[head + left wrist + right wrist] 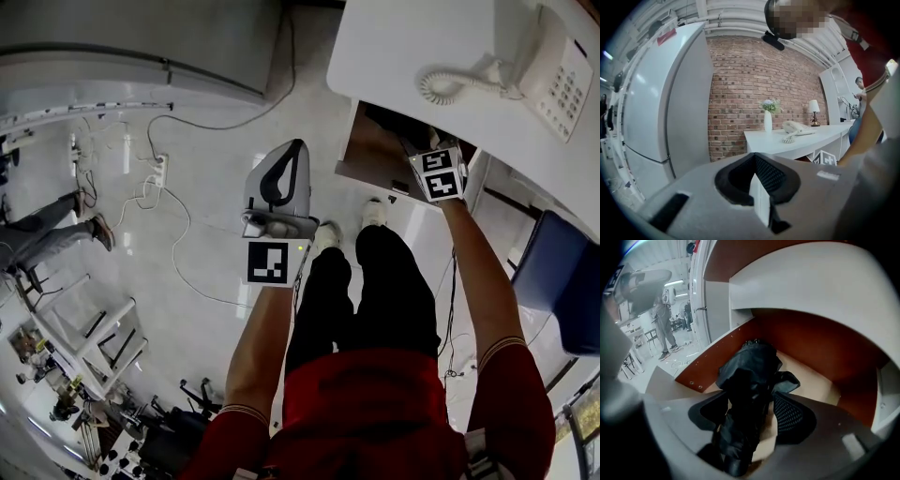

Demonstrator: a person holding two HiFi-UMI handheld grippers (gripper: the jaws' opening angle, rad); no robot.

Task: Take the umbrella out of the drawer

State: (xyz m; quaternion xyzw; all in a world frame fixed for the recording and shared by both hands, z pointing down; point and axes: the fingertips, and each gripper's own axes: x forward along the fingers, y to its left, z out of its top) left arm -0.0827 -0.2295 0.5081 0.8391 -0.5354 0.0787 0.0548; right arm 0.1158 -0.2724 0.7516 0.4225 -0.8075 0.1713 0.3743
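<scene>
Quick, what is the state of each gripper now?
Left gripper: closed, empty.
Right gripper: open, umbrella between its jaws in the drawer, not gripped.

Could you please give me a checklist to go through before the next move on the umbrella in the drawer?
1. Drawer pulled out far enough: ok, its inside is open to the right gripper view.
2. Umbrella between the right gripper's jaws: ok, it lies folded along the gap.
3. Jaws pressing on the umbrella: not ok, they stand open, with drawer floor showing beside one pad.
4. Left gripper out of the way: ok, shut, empty and held away from the drawer.
5. Umbrella free to lift: cannot tell, its underside is hidden.
</scene>
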